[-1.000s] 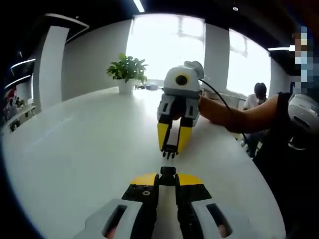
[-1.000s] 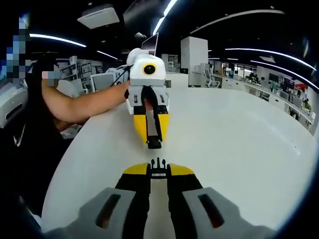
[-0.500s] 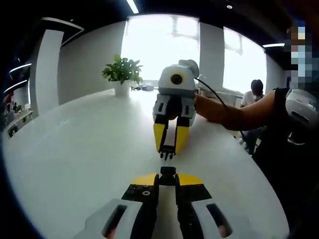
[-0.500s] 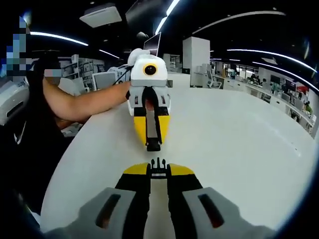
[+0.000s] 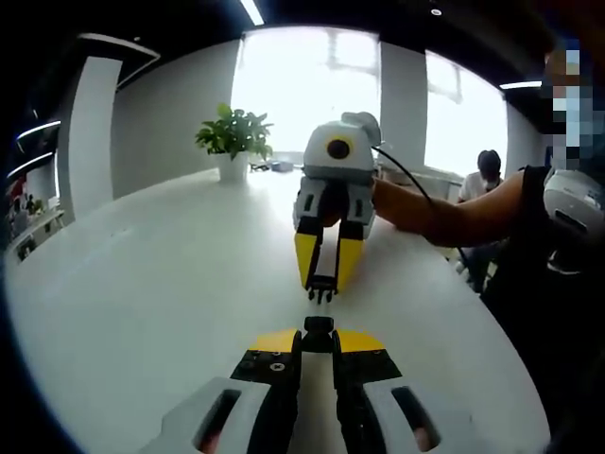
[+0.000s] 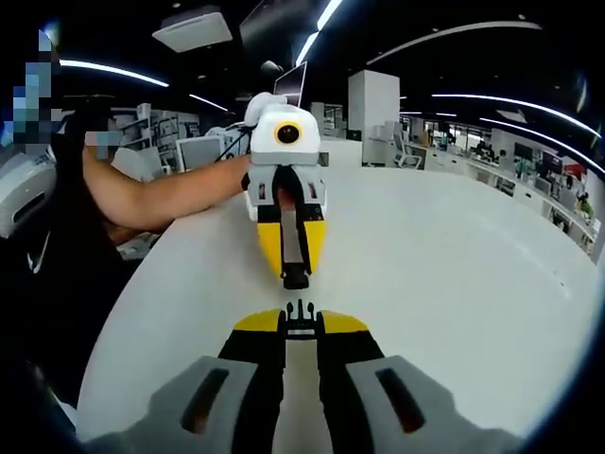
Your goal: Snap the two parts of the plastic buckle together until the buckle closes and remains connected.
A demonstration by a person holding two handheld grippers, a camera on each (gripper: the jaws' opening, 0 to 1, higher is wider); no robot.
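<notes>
Black plastic buckle halves are pinched at their rear ends above the white tabletop [image 5: 142,284]: socket [image 5: 319,324] in left tongs [image 5: 319,333], pronged part [image 6: 301,309] in right tongs [image 6: 301,323], tips near, unjoined. Judged light, stiff; prongs prob. flex.

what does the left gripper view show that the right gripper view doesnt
Left gripper view alone: a potted plant at the far end of the table, bright windows behind it, and a seated person in the background.

Right gripper view alone: an office with monitors, a white pillar and ceiling light strips.

Both: the white table, the left gripper shut on the socket half, the right gripper shut on the pronged half, the halves facing but apart.
</notes>
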